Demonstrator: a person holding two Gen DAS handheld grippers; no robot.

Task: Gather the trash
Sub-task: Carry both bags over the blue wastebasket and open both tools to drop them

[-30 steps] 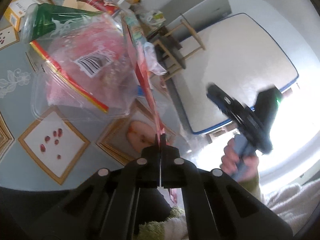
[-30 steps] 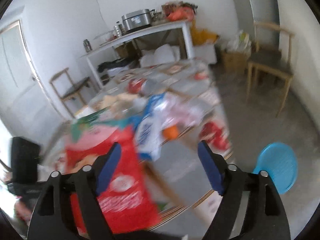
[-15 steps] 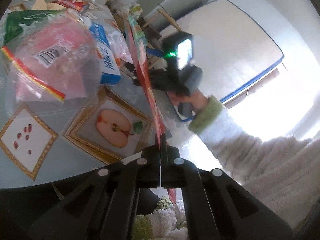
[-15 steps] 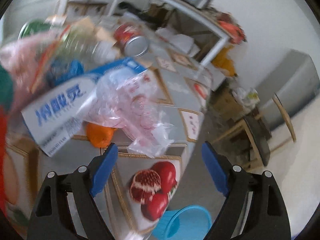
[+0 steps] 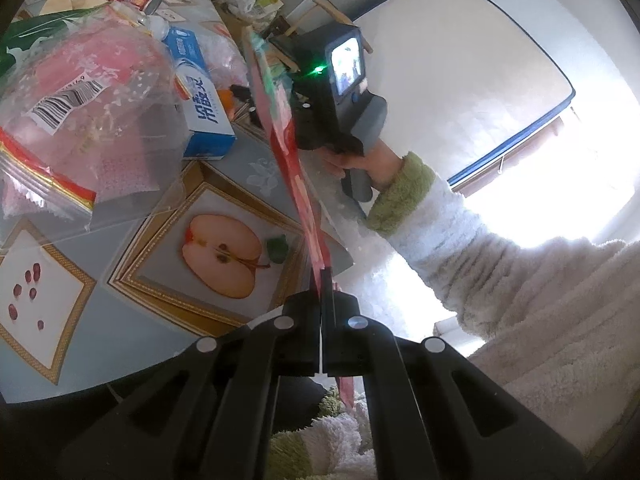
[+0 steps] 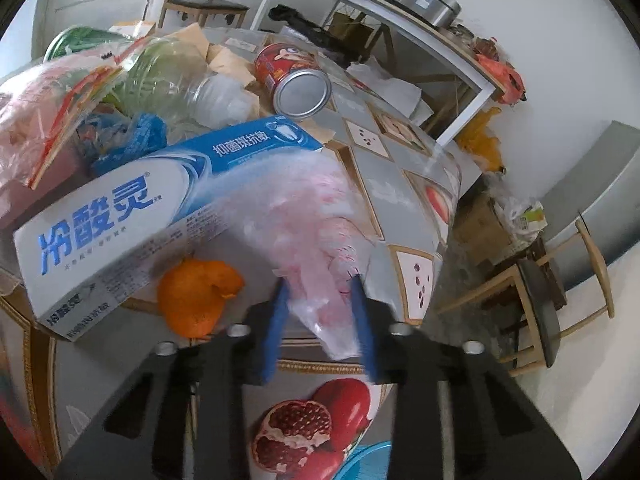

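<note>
Crumpled plastic bag [image 6: 316, 240] between blue fingers [image 6: 276, 320] of right hand-held gripper [image 6: 320, 316].

Black left tongs [image 5: 321, 280]; blue-padded right tongs [image 6: 320, 284]; fluffy white, green-cuffed sleeve [image 5: 480, 248].

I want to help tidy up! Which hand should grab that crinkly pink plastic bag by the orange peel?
Right. The right gripper already has the pink plastic bag between its jaws; the left gripper is shut on a red wrapper.
</note>
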